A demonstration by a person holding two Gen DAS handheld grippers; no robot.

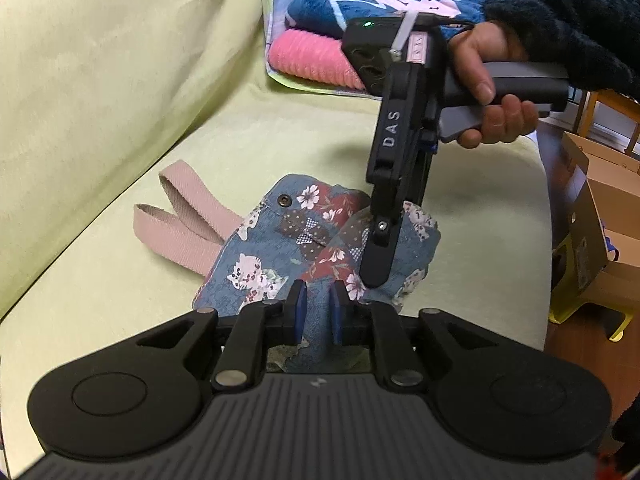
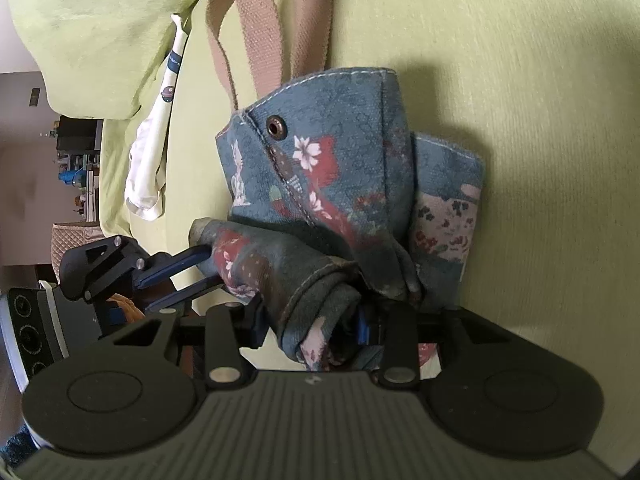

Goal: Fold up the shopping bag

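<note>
Shopping bag (image 1: 304, 240), blue floral cloth, lying bunched on yellow-green sofa seat (image 1: 120, 280), pink handles (image 1: 188, 224) trailing toward backrest. Left claw (image 1: 319, 308) pinching a fold of bag cloth between blue pads. Right claw (image 2: 312, 328) clamping a rolled bag edge, pointing steeply down

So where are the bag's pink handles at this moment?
The pink handles lie flat on the green sofa seat, trailing from the bag on its far left side in the left wrist view, away from both grippers.
</note>
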